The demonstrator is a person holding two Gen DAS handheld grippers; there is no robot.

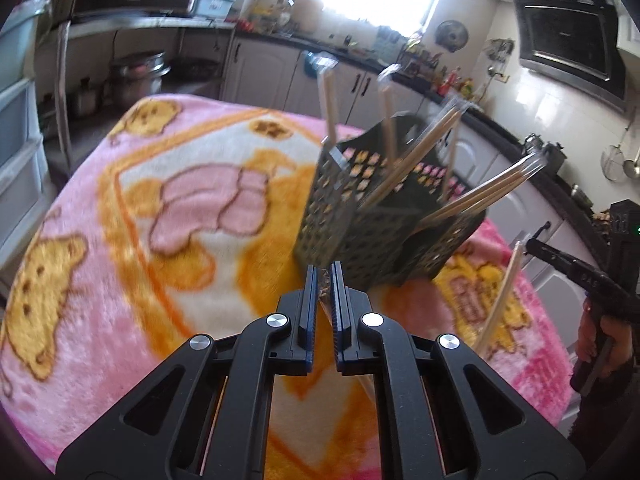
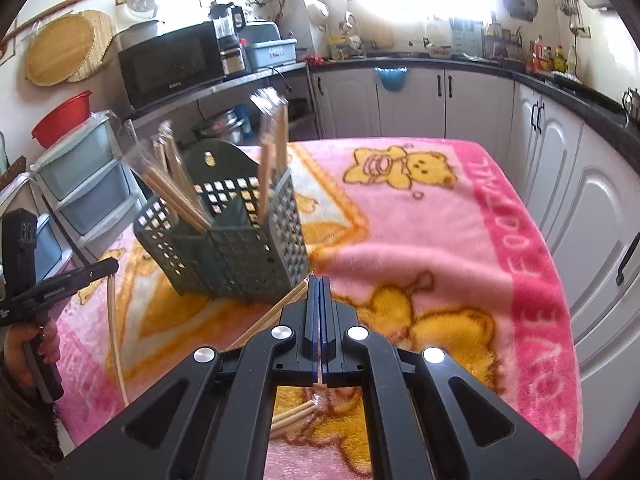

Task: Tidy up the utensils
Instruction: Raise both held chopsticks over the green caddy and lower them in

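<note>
A dark perforated utensil basket (image 1: 384,224) stands on the pink blanket-covered table (image 1: 120,280), with several wrapped chopstick pairs (image 1: 484,188) sticking out of it. It also shows in the right wrist view (image 2: 240,244). My left gripper (image 1: 325,276) is shut on a wrapped chopstick pair just in front of the basket; in the right wrist view this pair (image 2: 114,332) hangs down from it. My right gripper (image 2: 319,284) is shut on another wrapped chopstick pair (image 2: 276,312) that runs down to the left under its fingers, near the basket's base.
White kitchen cabinets (image 2: 560,160) with a dark counter run along the right and back. A microwave (image 2: 168,64) and plastic drawers (image 2: 80,176) stand at the left. The table's right edge (image 2: 560,320) drops off close to the cabinets.
</note>
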